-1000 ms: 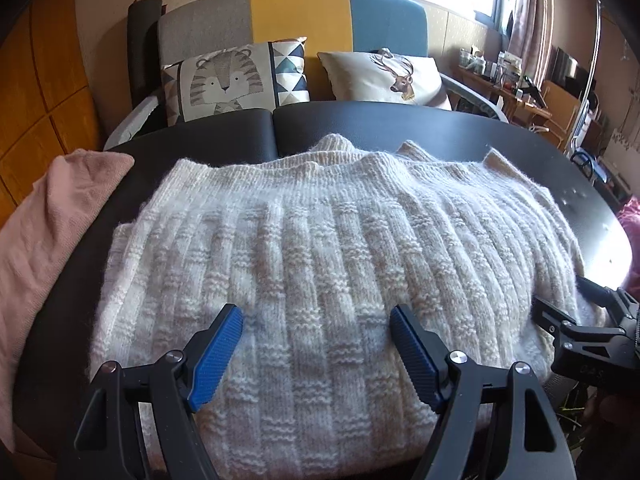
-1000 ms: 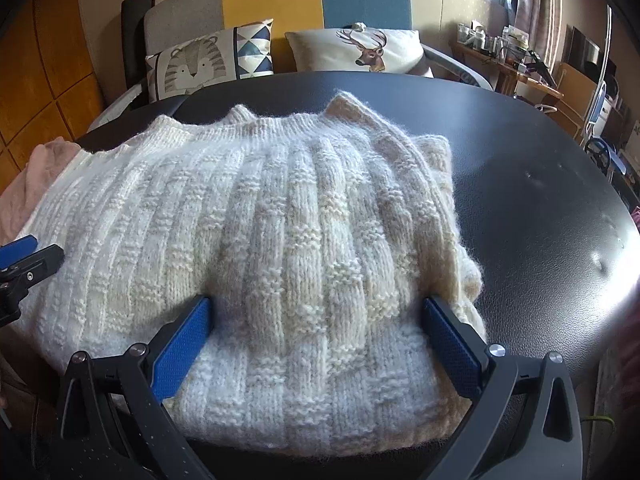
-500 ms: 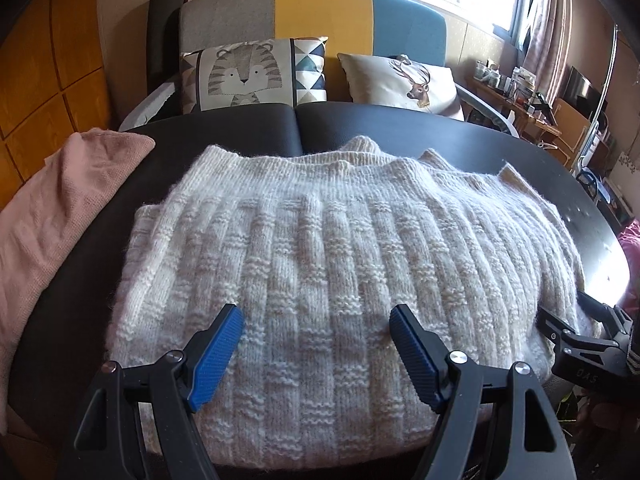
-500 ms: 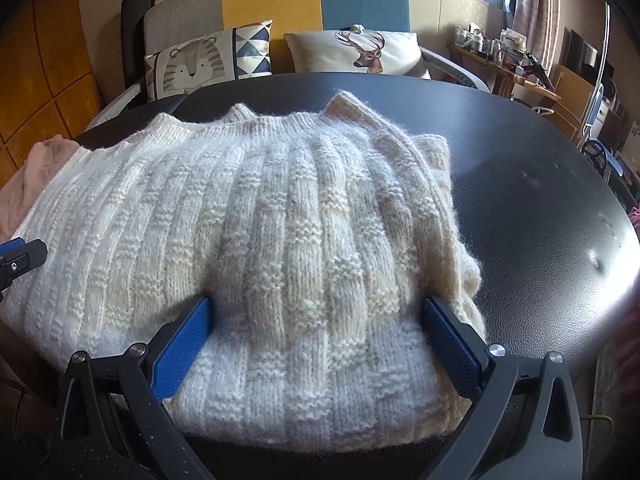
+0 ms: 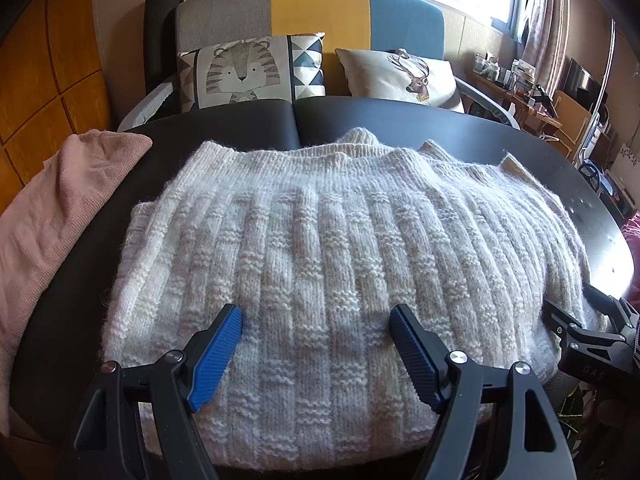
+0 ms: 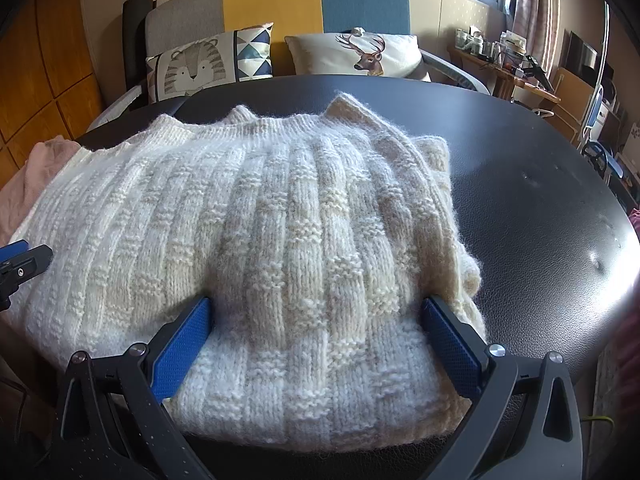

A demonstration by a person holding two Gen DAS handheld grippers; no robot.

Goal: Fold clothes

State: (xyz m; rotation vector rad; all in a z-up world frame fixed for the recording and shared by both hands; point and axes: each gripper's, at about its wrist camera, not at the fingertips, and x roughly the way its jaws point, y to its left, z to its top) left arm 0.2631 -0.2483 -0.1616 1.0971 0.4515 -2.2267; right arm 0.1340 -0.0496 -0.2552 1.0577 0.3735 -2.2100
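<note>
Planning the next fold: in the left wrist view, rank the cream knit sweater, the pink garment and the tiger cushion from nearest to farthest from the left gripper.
1. Cream knit sweater: directly under the left gripper, between its open jaws.
2. Pink garment: off to the left, draped over the black table's edge.
3. Tiger cushion: farthest, on the sofa beyond the table.

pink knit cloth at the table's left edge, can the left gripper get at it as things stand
Probably yes. The left gripper is open over the cream ribbed knit sweater, holding nothing, and the pink knit cloth lies uncovered off to its left on the black table, with nothing between them.
</note>
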